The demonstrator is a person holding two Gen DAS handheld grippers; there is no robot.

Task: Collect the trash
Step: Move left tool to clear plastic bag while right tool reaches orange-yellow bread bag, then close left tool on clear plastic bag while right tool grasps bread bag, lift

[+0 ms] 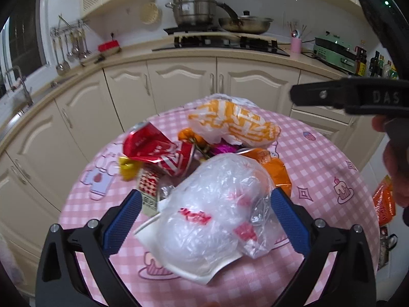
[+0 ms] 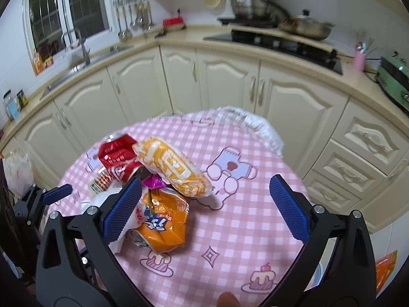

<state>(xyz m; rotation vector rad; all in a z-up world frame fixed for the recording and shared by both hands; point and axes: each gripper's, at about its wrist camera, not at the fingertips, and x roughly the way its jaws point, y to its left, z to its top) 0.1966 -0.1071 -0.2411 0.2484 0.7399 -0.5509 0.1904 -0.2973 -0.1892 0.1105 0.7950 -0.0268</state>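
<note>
Pink-checked bench point(image 1: 319, 153): trash pile point(image 1: 204, 168) uncollected. Left tool point(image 1: 205, 203) spread wide around clear bag point(image 1: 212, 217), ungripped; right tool point(image 2: 205, 199) wide, empty.

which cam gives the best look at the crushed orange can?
Right wrist. The crushed orange can lies nearly whole on the pink checked tablecloth, label and top end showing, only its left edge behind a blue pad. In the left wrist view just an orange sliver shows behind the clear plastic bag.
</note>
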